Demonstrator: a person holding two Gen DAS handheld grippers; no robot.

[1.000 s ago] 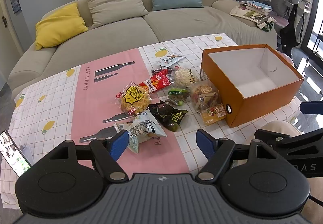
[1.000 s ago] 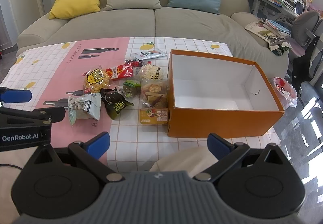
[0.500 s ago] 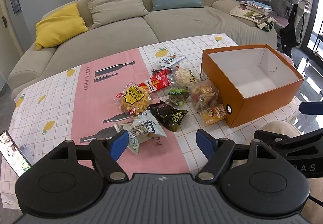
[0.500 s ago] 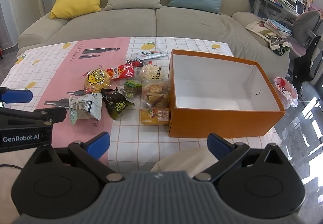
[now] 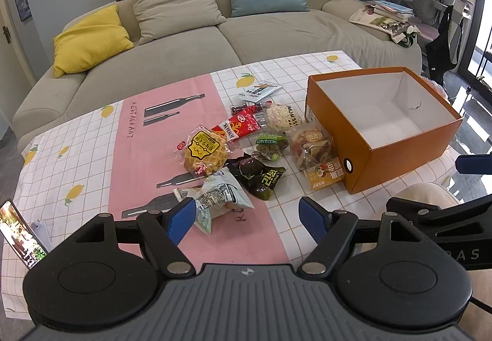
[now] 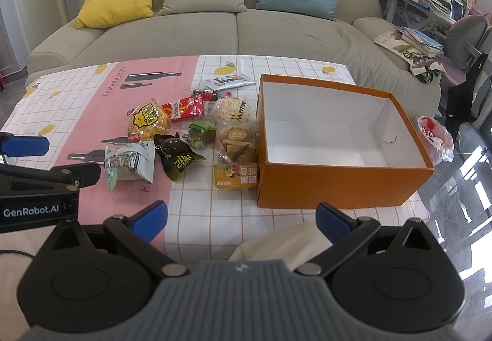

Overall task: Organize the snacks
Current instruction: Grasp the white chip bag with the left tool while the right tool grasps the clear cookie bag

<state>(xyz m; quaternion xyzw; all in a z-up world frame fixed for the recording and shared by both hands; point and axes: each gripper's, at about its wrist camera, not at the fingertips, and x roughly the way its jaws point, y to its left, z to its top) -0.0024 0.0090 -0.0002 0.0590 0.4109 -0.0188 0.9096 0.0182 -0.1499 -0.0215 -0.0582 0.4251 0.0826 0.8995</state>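
Several snack packets lie in a loose pile on the table beside an empty orange box (image 5: 402, 153) (image 6: 341, 187). They include a yellow waffle pack (image 5: 204, 152) (image 6: 147, 123), a pale green bag (image 5: 218, 198) (image 6: 129, 162), a dark green pack (image 5: 261, 175) (image 6: 178, 159), a red pack (image 5: 240, 126) and a dried-fruit bag (image 5: 316, 153) (image 6: 236, 150). My left gripper (image 5: 250, 218) is open and empty, just short of the pale green bag. My right gripper (image 6: 241, 219) is open and empty at the table's near edge, in front of the box.
The table carries a pink and white checked cloth (image 5: 92, 156). A beige sofa (image 6: 240, 30) with cushions runs behind it. A phone (image 5: 18, 233) stands at the table's left edge. A plastic bag (image 6: 435, 138) lies on the floor right of the box.
Both views shift only very slightly. Nothing on the table has moved, and both grippers stay open.
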